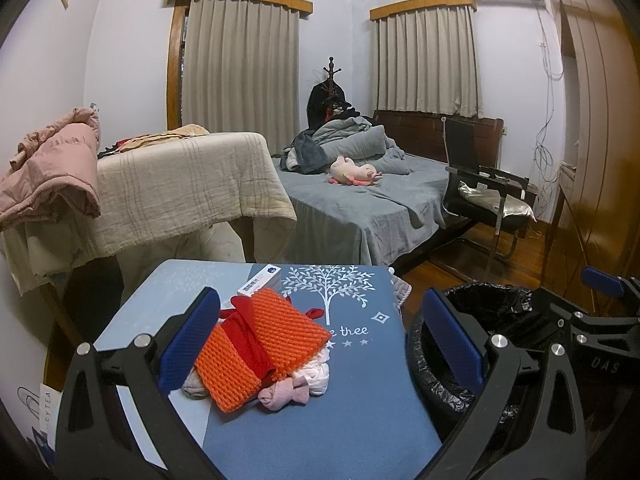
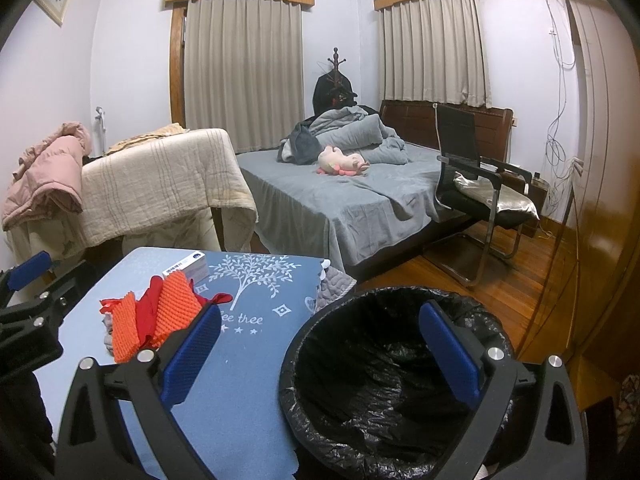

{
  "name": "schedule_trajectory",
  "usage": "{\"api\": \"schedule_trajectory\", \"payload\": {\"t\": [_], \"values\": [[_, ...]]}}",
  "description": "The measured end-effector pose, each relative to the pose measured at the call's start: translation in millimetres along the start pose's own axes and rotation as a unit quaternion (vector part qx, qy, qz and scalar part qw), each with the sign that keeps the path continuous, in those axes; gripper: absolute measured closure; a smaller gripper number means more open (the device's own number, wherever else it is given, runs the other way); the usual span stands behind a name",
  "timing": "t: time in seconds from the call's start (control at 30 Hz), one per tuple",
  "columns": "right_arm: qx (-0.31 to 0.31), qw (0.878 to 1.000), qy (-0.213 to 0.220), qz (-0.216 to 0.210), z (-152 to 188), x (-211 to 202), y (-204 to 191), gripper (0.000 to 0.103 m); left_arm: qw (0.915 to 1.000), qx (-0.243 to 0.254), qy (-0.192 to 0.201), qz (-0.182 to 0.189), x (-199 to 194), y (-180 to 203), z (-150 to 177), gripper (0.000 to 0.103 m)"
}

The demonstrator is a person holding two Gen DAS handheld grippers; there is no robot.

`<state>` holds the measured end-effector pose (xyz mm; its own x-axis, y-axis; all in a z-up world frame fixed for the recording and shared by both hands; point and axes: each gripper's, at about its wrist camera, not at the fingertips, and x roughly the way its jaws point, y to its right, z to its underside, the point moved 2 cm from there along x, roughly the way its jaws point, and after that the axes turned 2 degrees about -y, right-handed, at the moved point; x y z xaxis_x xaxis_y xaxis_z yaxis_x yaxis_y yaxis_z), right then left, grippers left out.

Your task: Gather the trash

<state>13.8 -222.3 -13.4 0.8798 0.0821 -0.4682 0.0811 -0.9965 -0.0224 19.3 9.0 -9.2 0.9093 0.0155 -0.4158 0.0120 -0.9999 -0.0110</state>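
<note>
An orange foam net with red ribbon point(image 1: 260, 340) lies on crumpled pink-white paper point(image 1: 304, 384) on the blue-covered table point(image 1: 320, 432). A small white box point(image 1: 258, 280) lies behind it. My left gripper point(image 1: 316, 344) is open and empty, its jaws standing either side of the pile, above it. My right gripper point(image 2: 320, 352) is open and empty over the rim of a black-lined trash bin point(image 2: 380, 384), which stands right of the table. The net point(image 2: 160, 316) and box point(image 2: 186, 266) also show in the right wrist view.
A beige-covered piece of furniture point(image 1: 180, 184) with a pink jacket point(image 1: 52, 164) stands behind the table. A grey bed point(image 1: 360, 200) with a pink plush toy, a black chair point(image 1: 484, 192) and a wooden wardrobe point(image 1: 592, 140) lie beyond. My right gripper's body point(image 1: 592, 320) shows beside the bin point(image 1: 488, 304).
</note>
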Motion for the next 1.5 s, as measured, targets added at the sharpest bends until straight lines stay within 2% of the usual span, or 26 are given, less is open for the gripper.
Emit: {"api": "schedule_trajectory", "payload": {"t": [1.5], "values": [[-0.002,1.0,-0.003,-0.001,-0.3,2.4,-6.5,0.006,1.0,-0.004,-0.003,0.0,2.4,-3.4,3.5,0.005]]}}
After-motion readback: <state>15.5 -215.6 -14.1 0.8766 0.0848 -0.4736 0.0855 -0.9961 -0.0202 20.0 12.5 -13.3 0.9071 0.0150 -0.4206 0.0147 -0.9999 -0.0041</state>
